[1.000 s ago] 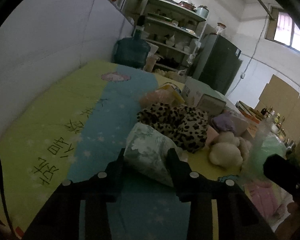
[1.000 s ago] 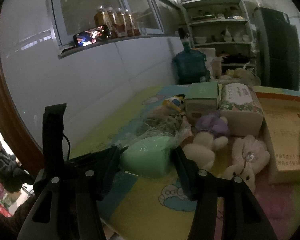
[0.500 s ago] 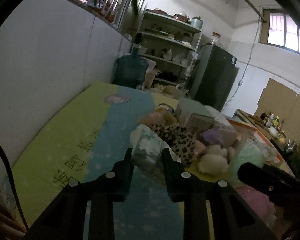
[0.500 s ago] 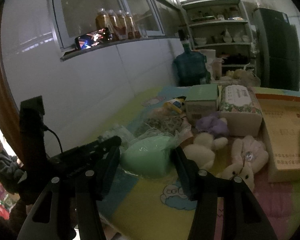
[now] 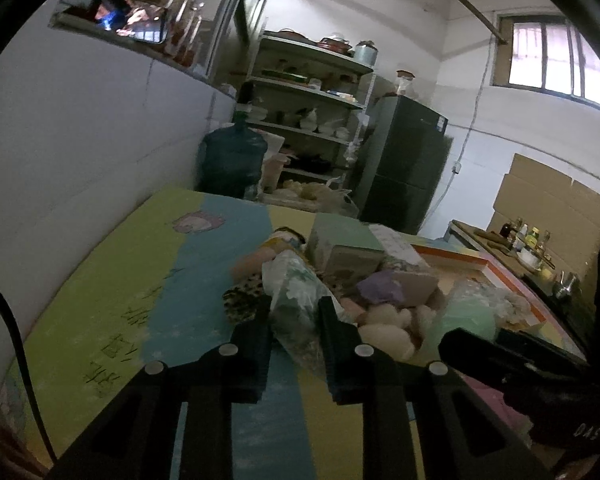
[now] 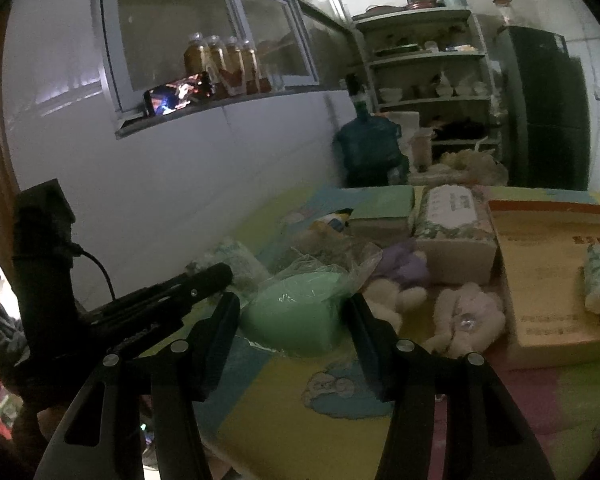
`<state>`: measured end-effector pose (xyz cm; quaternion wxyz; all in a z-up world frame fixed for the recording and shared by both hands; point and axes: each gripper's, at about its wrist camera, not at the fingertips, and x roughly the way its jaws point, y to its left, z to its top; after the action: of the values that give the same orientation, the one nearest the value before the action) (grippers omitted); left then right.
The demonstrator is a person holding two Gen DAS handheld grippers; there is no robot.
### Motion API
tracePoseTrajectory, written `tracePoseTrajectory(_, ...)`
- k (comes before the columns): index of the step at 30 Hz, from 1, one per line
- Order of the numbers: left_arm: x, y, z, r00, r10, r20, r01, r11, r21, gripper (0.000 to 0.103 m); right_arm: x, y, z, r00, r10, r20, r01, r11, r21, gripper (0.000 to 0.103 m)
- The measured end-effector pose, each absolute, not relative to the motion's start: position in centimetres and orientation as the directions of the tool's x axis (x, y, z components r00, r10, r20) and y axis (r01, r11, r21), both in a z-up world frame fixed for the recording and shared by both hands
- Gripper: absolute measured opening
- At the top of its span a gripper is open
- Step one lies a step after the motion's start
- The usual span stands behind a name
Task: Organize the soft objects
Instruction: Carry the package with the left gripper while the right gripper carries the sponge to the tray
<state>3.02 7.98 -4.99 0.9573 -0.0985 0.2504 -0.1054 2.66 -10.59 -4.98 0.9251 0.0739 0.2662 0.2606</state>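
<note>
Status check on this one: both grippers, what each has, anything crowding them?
Left gripper has just closed on the floral packet. Right gripper clamps the green bagged bundle. Plush toys and tissue packs crowd just beyond.

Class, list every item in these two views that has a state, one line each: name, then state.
left hand-held gripper: shut on the floral-print packet, jaws just closing
floral-print packet: gripped, squeezed
right hand-held gripper: jaws astride the green item, grip unclear
green item in clear wrap: resting on the mat
phone on the sill: screen lit
</note>
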Motion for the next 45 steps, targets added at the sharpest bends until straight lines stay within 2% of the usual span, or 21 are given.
tracePoseTrajectory(23, 5.5, 1.1, -3.4, 0.825, -0.376, -0.422, 0.296, 0.923, -0.246, 0.022, 3.0, -16.8, -3.7, 0.807, 0.417, -0.419, -0.326, 0.905, 0.272, 0.057)
tracePoseTrajectory(45, 8.2, -6.6, -2.6, 0.781, -0.453, -0.431, 0.399, 0.892, -0.214, 0.022, 3.3, -24.7, -3.4, 0.863, 0.323, -0.389, -0.221, 0.933, 0.284, 0.057)
